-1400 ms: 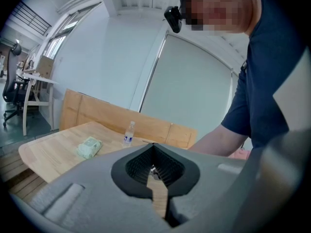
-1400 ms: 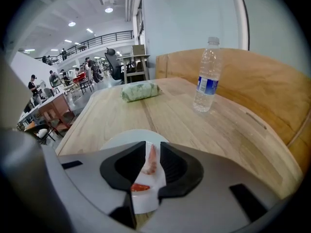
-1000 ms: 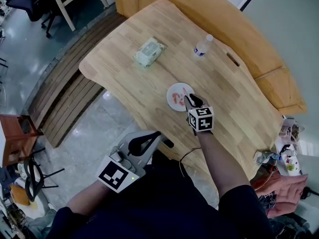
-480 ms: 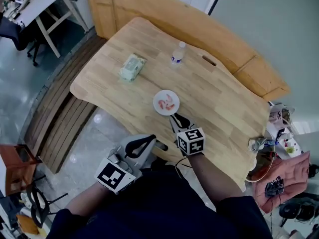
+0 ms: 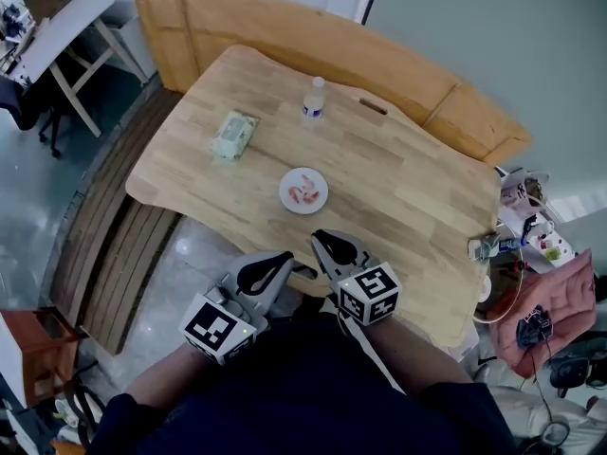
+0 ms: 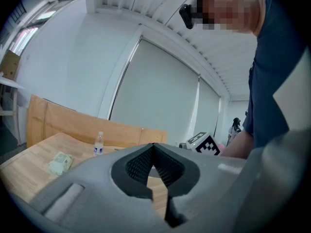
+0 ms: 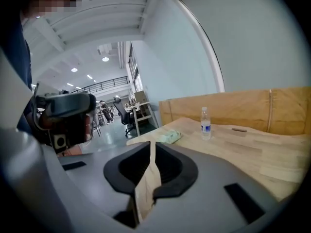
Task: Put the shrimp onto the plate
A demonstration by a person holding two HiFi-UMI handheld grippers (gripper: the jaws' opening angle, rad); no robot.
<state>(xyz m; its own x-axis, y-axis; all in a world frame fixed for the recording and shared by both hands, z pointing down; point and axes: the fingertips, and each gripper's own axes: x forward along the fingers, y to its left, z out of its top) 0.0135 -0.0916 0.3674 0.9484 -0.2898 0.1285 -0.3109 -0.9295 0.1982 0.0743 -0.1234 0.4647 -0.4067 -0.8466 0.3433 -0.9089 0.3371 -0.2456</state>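
The small white plate [image 5: 285,195] sits near the middle of the wooden table [image 5: 408,197], with pink shrimp [image 5: 303,191] lying on it. Both grippers hang off the table's near edge, close to the person's body. My right gripper [image 5: 319,239] [image 7: 152,143] points toward the plate from well short of it, with its jaws together at the tips and nothing between them. My left gripper [image 5: 287,257] [image 6: 154,145] is beside it on the left, also shut and empty. Neither gripper view shows the plate.
A water bottle [image 5: 313,100] [image 6: 98,143] [image 7: 206,123] stands at the table's far side. A green pack of wipes [image 5: 233,133] [image 6: 60,162] [image 7: 169,137] lies far left. A wooden bench [image 5: 285,36] runs behind the table. Clutter and cables [image 5: 526,245] lie at the right.
My right gripper has drawn back from the plate to the table's near edge, leaving the shrimp on the plate. The head view has pulled back. The left gripper stays low.
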